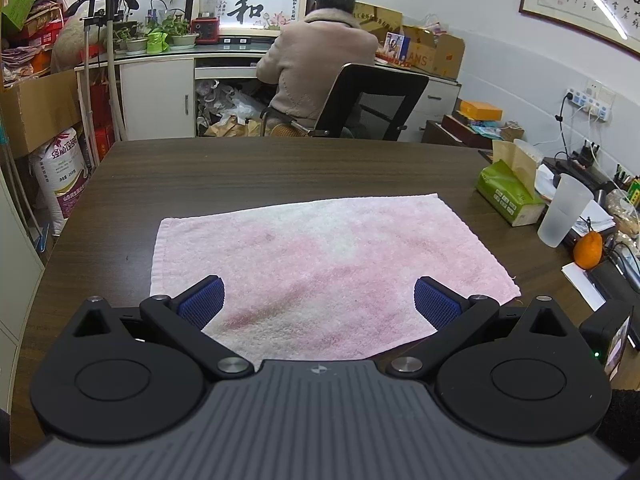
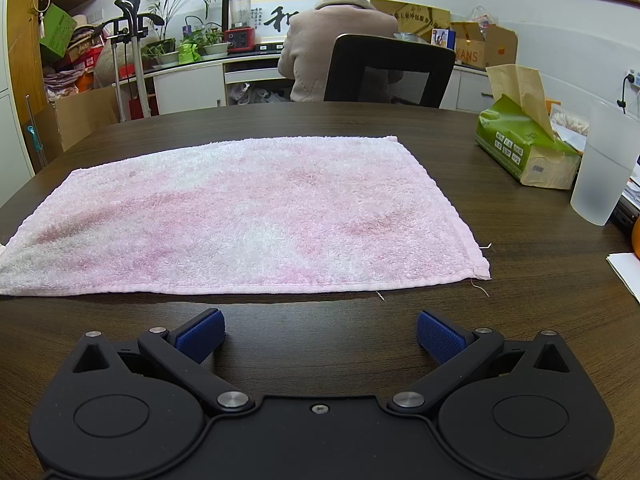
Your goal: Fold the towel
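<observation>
Blue ribbed pads on both grippers, black linkages behind them. Left gripper: jaws spread wide, nothing between them, positioned over the near edge of the towel. Cannot tell whether the pads touch the cloth or sit just above it. Right gripper: also spread wide and empty, over bare wood, just short of the towel's near hem.

Towel is pink terry with paler and darker blotches, spread flat in a single layer on the dark wood-grain surface, roughly centred. No fold made yet. Near right corner has loose threads trailing onto the wood. Hemmed edges visible along the right and near sides in the right wrist view.

Right of the towel, apart from it: a green tissue pack with brown paper sticking up, then a frosted plastic cup standing upright nearer the surface edge. In the left wrist view an orange fruit sits past the cup, amid papers and dark devices.

Beyond the far edge of the surface: a person in a beige coat, seated with their back to the cameras on a black mesh-backed chair, facing a white desk along the wall. On that desk: a red-based blender, potted plants, a framed calligraphy panel, cardboard boxes to the right. Far left: stacked boxes, a printed sack on the floor.
</observation>
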The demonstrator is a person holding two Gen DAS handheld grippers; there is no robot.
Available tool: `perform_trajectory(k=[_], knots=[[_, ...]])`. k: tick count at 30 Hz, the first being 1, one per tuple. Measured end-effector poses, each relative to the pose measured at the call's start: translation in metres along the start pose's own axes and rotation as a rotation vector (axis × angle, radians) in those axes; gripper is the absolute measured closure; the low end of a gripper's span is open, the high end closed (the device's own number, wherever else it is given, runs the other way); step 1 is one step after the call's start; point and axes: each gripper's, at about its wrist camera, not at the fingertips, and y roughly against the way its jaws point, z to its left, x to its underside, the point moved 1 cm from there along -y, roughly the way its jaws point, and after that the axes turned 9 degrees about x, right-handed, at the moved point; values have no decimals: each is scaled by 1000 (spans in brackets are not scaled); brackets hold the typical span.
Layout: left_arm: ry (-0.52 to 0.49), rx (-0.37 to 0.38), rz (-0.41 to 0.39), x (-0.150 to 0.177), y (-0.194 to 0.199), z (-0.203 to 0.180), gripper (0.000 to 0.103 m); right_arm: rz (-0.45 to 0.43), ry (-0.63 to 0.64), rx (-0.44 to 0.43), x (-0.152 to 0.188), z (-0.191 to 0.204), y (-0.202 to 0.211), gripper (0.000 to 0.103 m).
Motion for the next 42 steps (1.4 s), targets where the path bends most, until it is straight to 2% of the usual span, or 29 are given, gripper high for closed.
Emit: perform_trajectory(k=[13,23,31,35,39,42], knots=[[64,-42,-2,5,-6,7,0,0,-2,4,0,0,1,0],[74,-56,41,10,-20,7,0,0,-1,4,0,0,1,0],[75,-46,38,12,-23,6,0,0,-1,4,0,1,1,0],[121,-38,43,10,-25,11,0,0,-1,4,0,0,1,0],[189,2,61,7,-26,18,0,0,-1,4,0,0,1,0],[203,6,53,8,-26,21,0,0,-1,4,0,0,1,0]])
